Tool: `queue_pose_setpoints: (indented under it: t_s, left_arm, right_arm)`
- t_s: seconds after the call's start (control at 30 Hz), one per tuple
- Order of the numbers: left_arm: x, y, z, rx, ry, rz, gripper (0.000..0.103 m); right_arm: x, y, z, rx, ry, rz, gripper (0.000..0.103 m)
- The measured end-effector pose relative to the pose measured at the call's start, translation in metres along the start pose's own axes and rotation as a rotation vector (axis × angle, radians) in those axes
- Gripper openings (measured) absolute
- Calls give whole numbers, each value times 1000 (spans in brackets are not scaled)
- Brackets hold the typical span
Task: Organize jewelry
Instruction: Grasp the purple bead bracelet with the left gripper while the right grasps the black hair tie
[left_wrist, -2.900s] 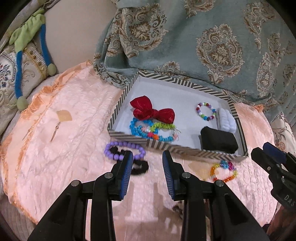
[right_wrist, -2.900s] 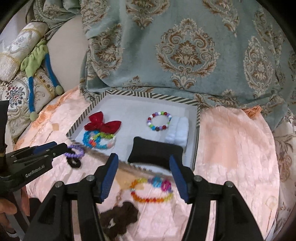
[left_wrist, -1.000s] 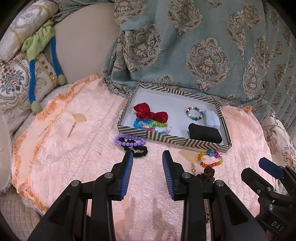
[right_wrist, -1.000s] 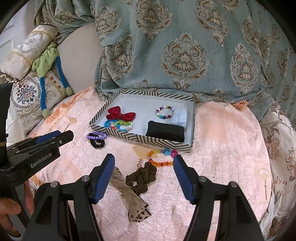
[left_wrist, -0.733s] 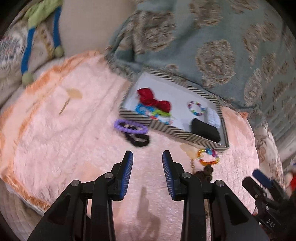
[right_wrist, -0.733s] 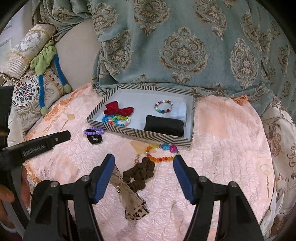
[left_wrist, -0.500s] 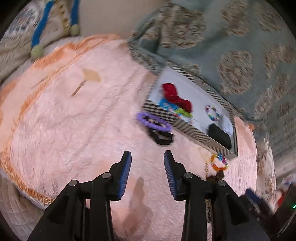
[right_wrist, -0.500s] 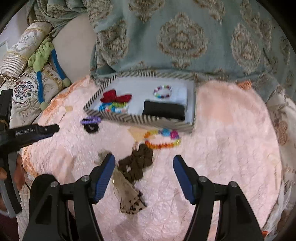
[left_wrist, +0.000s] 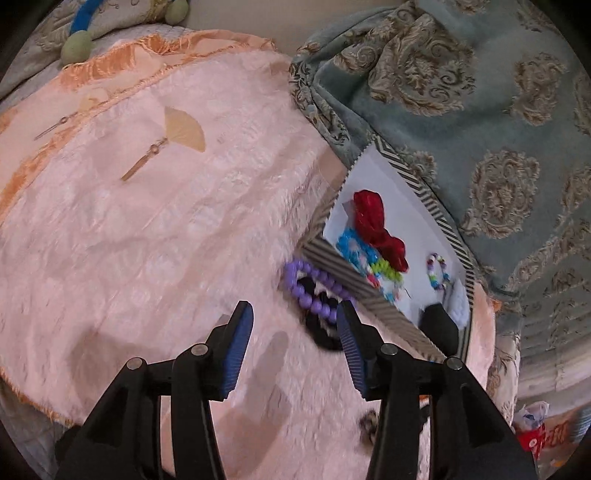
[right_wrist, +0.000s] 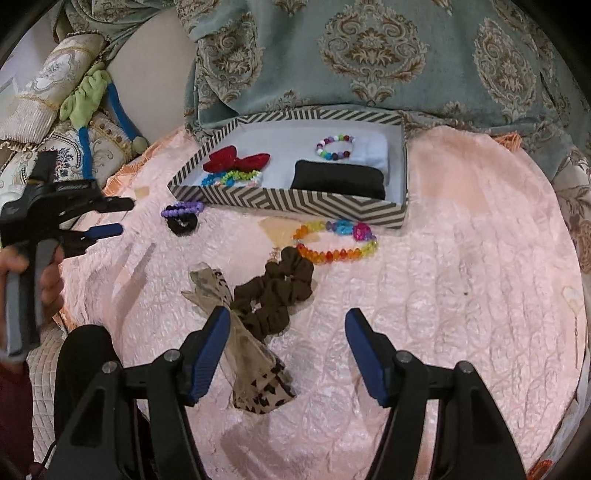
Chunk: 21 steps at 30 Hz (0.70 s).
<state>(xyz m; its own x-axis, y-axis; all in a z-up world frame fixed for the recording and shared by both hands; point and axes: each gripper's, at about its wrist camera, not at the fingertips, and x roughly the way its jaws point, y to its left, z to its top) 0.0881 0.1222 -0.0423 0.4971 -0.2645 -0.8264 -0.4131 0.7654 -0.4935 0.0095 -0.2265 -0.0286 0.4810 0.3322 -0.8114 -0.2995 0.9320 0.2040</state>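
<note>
Since a second ago the left gripper (left_wrist: 293, 338) has swung down and rolled toward the purple bead bracelet (left_wrist: 312, 288), which now lies just past its right fingertip, with the striped box tilted across the left wrist view. That bracelet rests on a black scrunchie (left_wrist: 323, 330), on the pink cloth (left_wrist: 147, 240) and just outside the box's near wall. Its jaws are opening, nothing between them but bare cloth.

Inside the zigzag-striped box (right_wrist: 295, 201) lie a red bow (right_wrist: 236, 160), a blue and green bead bracelet (right_wrist: 231, 179), a small multicoloured bracelet (right_wrist: 334, 147), a black pad (right_wrist: 338, 179) and a white pad (right_wrist: 373, 151). In front of the box, on the cloth, lies a rainbow bead bracelet (right_wrist: 336, 242), beside a brown scrunchie (right_wrist: 275, 291) and a sheer patterned hair tie (right_wrist: 236, 343).

The right gripper (right_wrist: 286, 352) hangs above the cloth, jaws spread wide and closing slightly, gripping nothing; the patterned tie passes by its left fingertip and the brown scrunchie lies just ahead of it.

A fan-shaped earring (left_wrist: 173, 136) lies well apart on the far left of the cloth. Lettering on the left gripper's side is too blurred to read. A red packet (left_wrist: 532, 435) at the right edge of the left wrist view carries print that cannot be made out.
</note>
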Motion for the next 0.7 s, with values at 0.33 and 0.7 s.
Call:
queue_pose_setpoints:
  t_s: [0.33,0.7]
  left_arm:
    - [51,-8,10,44,80,66,0]
    - [-10,-33,14,96,-22,-60,0]
  right_arm:
    - [19,-20,5,42,27,-2,57]
    - [19,-21,7,61,21,15,57]
